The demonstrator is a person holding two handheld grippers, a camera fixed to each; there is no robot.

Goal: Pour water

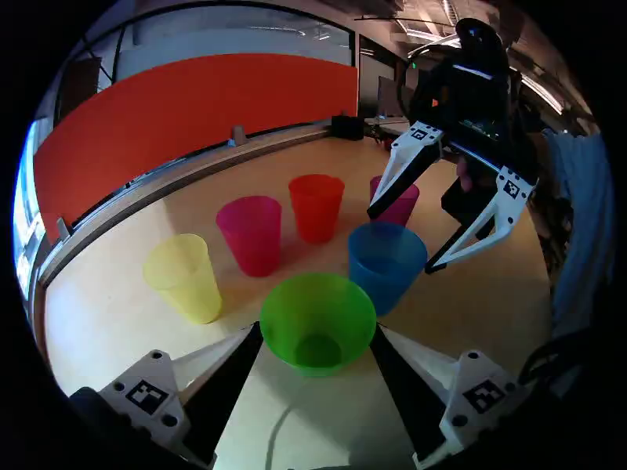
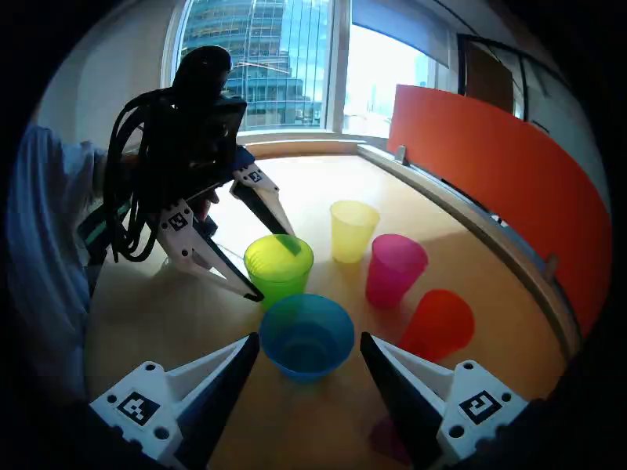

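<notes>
My left gripper, jaws wide apart, sits around the green cup; my right gripper, jaws wide apart, sits around the blue cup, at one o'clock from the green.

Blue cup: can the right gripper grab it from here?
Probably yes. The blue cup sits between the right gripper's open fingers, with nothing else in the gap; the green cup stands just behind it.
</notes>
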